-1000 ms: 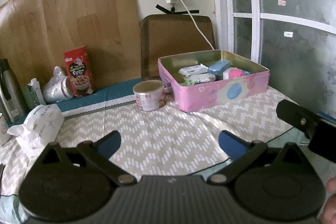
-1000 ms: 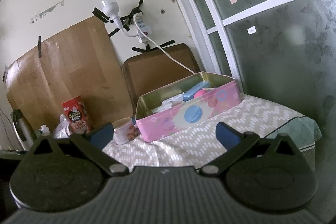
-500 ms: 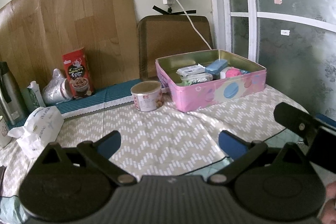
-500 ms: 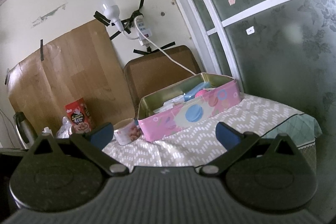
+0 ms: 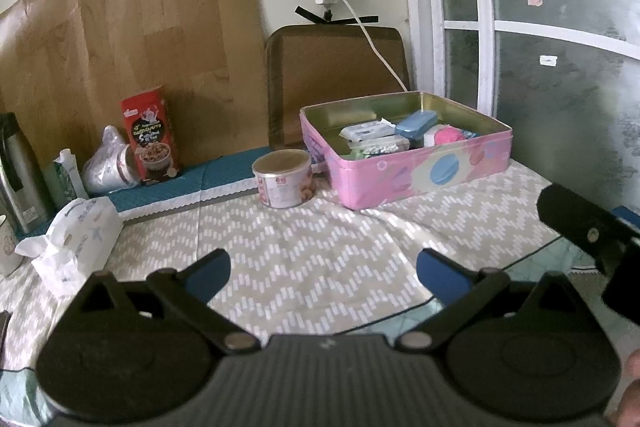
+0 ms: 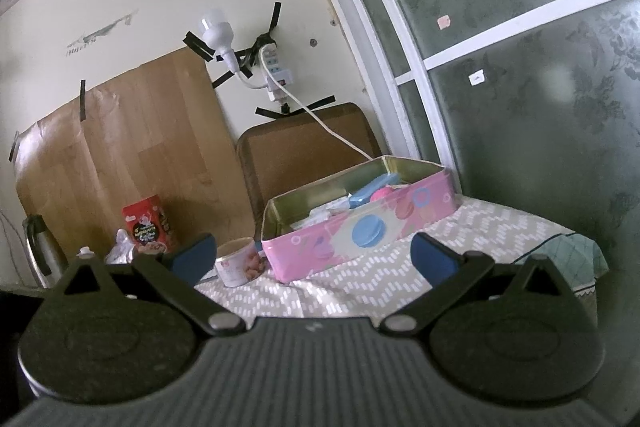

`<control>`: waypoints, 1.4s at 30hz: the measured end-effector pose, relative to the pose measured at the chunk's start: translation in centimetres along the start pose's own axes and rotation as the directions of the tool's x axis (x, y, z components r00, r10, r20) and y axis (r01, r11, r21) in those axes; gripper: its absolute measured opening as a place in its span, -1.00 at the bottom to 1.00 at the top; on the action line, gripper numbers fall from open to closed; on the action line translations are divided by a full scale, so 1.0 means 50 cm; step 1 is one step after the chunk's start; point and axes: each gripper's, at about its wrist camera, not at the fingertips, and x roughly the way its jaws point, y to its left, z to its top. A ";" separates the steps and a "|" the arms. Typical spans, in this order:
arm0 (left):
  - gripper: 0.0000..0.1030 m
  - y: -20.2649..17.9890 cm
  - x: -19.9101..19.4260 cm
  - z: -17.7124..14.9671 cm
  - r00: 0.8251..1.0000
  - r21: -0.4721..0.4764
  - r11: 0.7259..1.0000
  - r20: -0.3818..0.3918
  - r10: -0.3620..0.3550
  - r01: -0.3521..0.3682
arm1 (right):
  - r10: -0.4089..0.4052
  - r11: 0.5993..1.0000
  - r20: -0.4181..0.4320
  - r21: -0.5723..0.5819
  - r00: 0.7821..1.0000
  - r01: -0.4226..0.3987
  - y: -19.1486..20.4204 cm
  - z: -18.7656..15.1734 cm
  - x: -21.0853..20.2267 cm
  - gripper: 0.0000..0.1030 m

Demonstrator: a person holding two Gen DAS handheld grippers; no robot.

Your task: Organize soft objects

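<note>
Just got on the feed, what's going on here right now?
Nothing is being handled yet. Both grippers, left and right, hang open and empty over the patterned tablecloth. Ahead sits the open pink tin holding a few small items, with a round can beside it and a tissue pack off to the left.

1. Soft daylight enters through the frosted window at the right of both frames.
2. Fisheye bending curves the edges; corners vignette black.
3. The tablecloth looks slightly blurred, with faint shadows.
</note>
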 end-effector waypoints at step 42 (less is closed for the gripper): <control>0.99 0.000 0.003 -0.003 0.999 -0.008 0.999 -0.003 0.035 -0.035 | -0.009 1.000 -0.010 0.020 1.000 0.009 -0.004 -0.005 -0.002 1.00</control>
